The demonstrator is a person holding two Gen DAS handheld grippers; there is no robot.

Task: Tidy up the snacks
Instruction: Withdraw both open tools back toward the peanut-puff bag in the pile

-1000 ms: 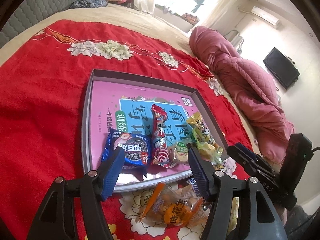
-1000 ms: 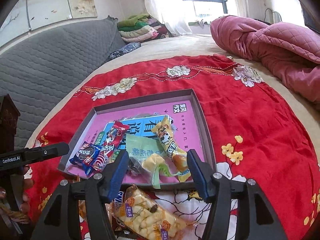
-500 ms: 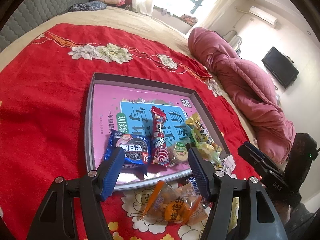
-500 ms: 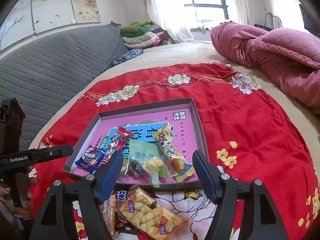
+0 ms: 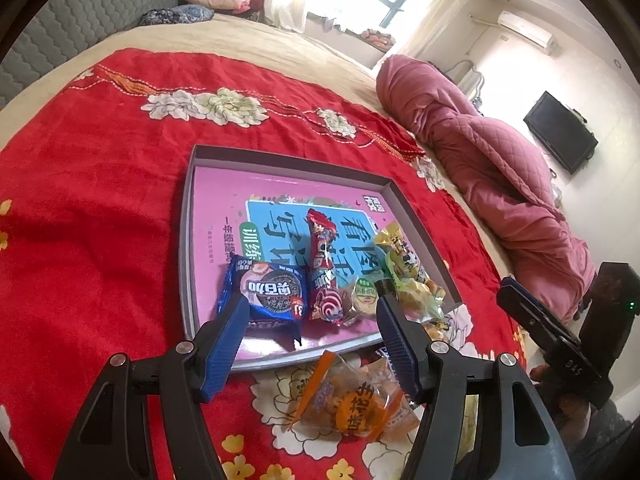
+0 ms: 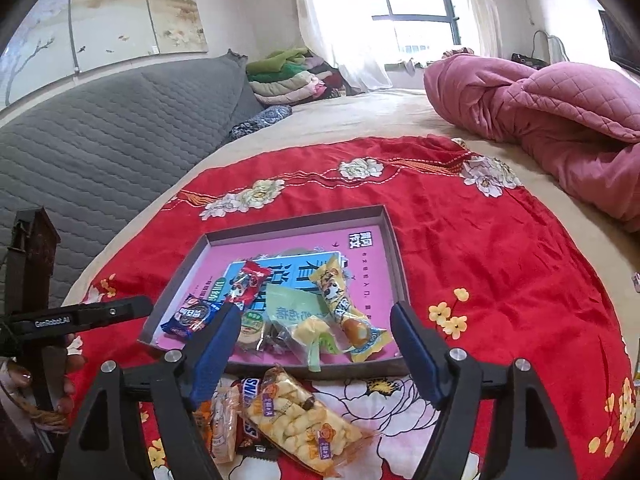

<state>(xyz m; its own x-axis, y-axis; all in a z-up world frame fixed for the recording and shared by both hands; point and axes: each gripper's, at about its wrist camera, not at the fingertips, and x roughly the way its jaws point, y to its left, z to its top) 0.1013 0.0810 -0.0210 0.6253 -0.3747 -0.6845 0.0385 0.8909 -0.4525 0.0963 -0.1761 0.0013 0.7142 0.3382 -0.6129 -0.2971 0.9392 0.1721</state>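
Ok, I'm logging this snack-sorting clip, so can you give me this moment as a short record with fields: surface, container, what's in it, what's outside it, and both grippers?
surface: red flowered blanket on a bed
container: shallow tray with a pink printed bottom
in tray: blue cookie pack, red stick pack, yellow panda pack, green bag
outside tray: orange snack bag, clear puffs bag, chocolate bar, all beside the near edge
left gripper: open, empty
right gripper: open, empty

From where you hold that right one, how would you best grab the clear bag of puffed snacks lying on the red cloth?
Probably from above, across the middle of the puffed snack bag. It lies flat and slanted on the red cloth, just outside the box, directly below the open right hand-held gripper; its narrow width fits between the fingers.
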